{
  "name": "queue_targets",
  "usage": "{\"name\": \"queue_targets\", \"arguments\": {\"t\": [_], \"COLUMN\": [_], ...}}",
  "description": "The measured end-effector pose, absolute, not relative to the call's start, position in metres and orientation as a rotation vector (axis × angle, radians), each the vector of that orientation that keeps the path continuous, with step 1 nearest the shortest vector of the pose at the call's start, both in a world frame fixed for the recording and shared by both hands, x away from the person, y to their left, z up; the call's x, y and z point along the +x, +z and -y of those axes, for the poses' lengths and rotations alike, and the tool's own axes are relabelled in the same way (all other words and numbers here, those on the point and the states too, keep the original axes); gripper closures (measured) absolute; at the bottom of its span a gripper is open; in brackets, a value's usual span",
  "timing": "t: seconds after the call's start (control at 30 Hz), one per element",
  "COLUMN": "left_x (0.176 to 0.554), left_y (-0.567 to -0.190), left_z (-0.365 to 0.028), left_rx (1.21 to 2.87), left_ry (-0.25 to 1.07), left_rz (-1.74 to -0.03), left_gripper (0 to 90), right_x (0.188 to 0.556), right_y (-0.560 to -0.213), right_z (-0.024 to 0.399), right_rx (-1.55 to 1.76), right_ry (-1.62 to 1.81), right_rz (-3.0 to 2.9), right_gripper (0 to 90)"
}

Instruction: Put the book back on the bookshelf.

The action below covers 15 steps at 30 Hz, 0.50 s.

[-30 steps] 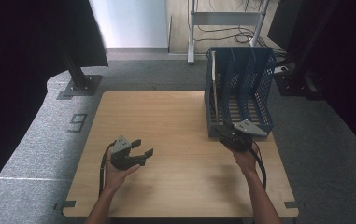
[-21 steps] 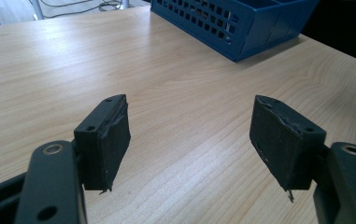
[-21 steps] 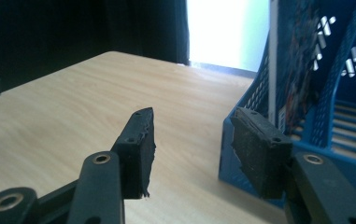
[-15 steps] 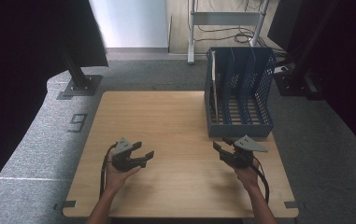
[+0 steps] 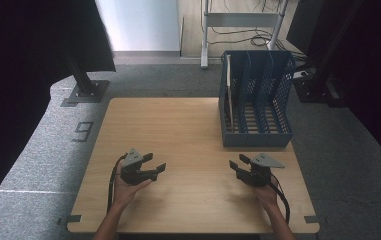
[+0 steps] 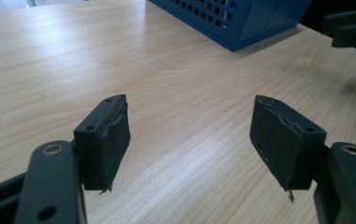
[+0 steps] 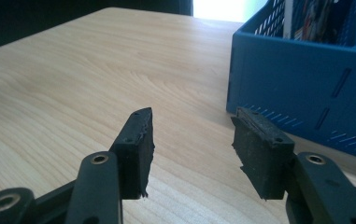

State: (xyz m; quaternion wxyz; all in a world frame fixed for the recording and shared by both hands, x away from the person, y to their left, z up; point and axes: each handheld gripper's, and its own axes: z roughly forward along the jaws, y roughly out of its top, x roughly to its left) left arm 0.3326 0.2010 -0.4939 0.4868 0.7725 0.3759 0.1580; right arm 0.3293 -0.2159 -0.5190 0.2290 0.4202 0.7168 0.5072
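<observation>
**On the table's near edge: both grippers idling empty, file rack standing loaded**

Item 1 – left gripper [image 5: 153, 165]. Fingers [image 6: 104, 140] standing wide apart, nothing btwn them, just bare wood. Pads are hovering a little above the top, not touching it. Hand is gripping the body from below, cable looping back toward the sleeve. Jaws are pointing right, toward the other hand. Judged: parked at rest, clear of the work.

Item 2 – right gripper [image 5: 238, 165]. Fingers [image 7: 138, 149] also apart, abt half-spread, gap empty. Jaws are pointing left across the table; the rack's front wall is sitting just beside the right-hand pad in the right gripper view, not touching. Judged: hand is being kept low and near the rack's corner, w/ nothing left to carry.

Item 3 – blue file rack [image 5: 255, 137]. Standing upright on the table's far right part, open top, slotted dividers. A thin pale book or folder [image 5: 229, 87] is standing upright in the leftmost slot, against the left wall; other slots look vacant from above. Judged: upright in a slot so it stays on edge w/o support.

Item 4 – wooden table [image 5: 178, 120]. Bearing the rack; both hands are coming in over its near edge.

Status (judged): filing looks done, both tools released.
</observation>
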Motion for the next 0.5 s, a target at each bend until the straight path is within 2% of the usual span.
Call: {"name": "queue_targets", "arguments": {"t": [0.5], "left_x": [0.3341], "left_y": [-0.4932], "left_z": [-0.2041], "left_rx": [1.871], "left_ry": [0.374], "left_rz": [-0.917], "left_gripper": [28.8], "right_x": [0.3288], "right_y": [-0.5209], "right_z": [0.2149], "right_rx": [1.168], "right_ry": [1.396], "right_rz": [-1.964], "right_gripper": [46.3]}}
